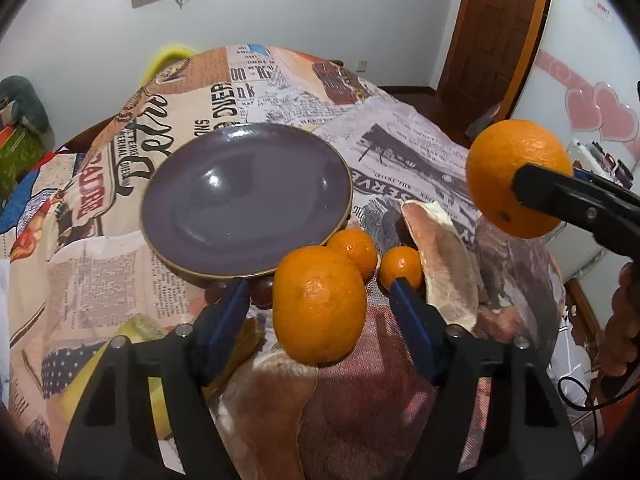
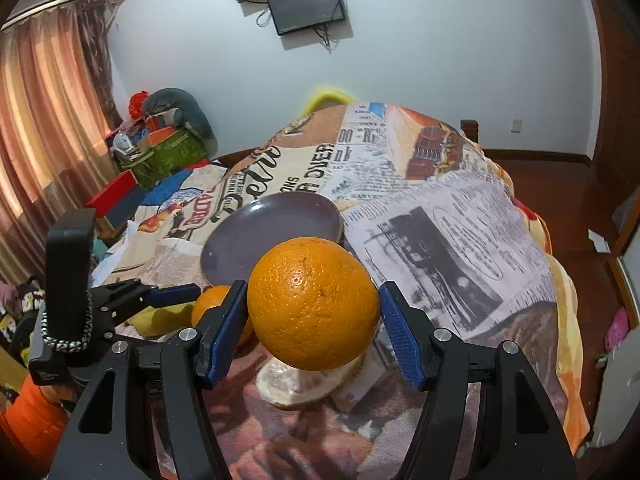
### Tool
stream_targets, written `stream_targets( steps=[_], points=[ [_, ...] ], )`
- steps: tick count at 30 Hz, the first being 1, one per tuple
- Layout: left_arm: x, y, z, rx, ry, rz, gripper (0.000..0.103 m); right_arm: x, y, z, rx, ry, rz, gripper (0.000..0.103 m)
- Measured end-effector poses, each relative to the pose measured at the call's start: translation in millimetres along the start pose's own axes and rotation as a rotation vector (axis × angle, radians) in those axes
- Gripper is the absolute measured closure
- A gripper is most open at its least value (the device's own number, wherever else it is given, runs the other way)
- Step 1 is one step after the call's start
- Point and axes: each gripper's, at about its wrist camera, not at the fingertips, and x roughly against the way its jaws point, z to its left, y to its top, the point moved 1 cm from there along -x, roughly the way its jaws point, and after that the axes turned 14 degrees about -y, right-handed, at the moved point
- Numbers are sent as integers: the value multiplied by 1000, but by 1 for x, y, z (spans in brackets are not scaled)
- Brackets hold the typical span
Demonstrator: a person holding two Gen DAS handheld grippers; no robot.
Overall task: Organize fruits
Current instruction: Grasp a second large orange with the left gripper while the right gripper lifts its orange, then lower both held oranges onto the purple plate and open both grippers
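My right gripper [image 2: 312, 320] clamps the large orange [image 2: 314, 304] in mid-air, short of the purple plate [image 2: 240, 244]. My left gripper [image 1: 318, 294] gapes around a mandarin [image 1: 318, 304] on the cloth. I judge the pads grip the orange's rear curve only; it could squirt out forward.

A newspaper-print cloth [image 2: 440, 216] spreads ahead of the tool and beneath it. Beyond its far edge pokes a yellow chair back [image 2: 326, 98], and higher on the white wall hangs a dark screen [image 2: 306, 6] (cables dangling under it). Far left hang pink curtains [image 2: 44, 120], with a green box [image 2: 170, 156] beside them; far right stands a wooden door [image 1: 498, 28]
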Motion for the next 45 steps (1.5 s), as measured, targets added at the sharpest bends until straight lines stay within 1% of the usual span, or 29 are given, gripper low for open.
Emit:
stream_targets(
  steps=[1, 2, 3, 4, 9, 12, 20, 26, 30, 37, 42, 45],
  points=[
    [-3, 0, 1, 5, 1, 6, 38, 0, -1, -2, -3, 1, 4, 40],
    [-6, 0, 3, 10, -3, 14, 45, -1, -2, -3, -8, 4, 8, 40],
    [-9, 0, 5, 18, -8, 23, 50, -1, -3, -4, -10, 6, 10, 40],
    [-11, 0, 7, 25, -11, 28, 52, -1, -3, -5, -10, 6, 12, 40],
    [-7, 0, 11, 55, -32, 22, 53, 0, -3, -3, -2, 6, 9, 40],
    [0, 1, 12, 62, -32, 12, 53, 0, -1, -2, 0, 8, 5, 40],
    [40, 11, 14, 68, -21, -88, 53, 1, 10, 6, 10, 13, -26, 40],
    [69, 29, 19, 49, 11, -169, 53, 0, 26, 18, 34, 21, -71, 40],
    [81, 45, 26, 36, 36, -214, 53, -3, 37, 27, 51, 29, -96, 40],
    [86, 68, 46, 48, 60, -261, 53, -16, 58, 40, 94, 21, -140, 40],
    [79, 81, 64, 50, 85, -256, 53, -33, 71, 45, 122, -3, -154, 40],
    [71, 87, 76, 68, 84, -241, 53, -45, 78, 47, 133, -10, -147, 40]
  ],
)
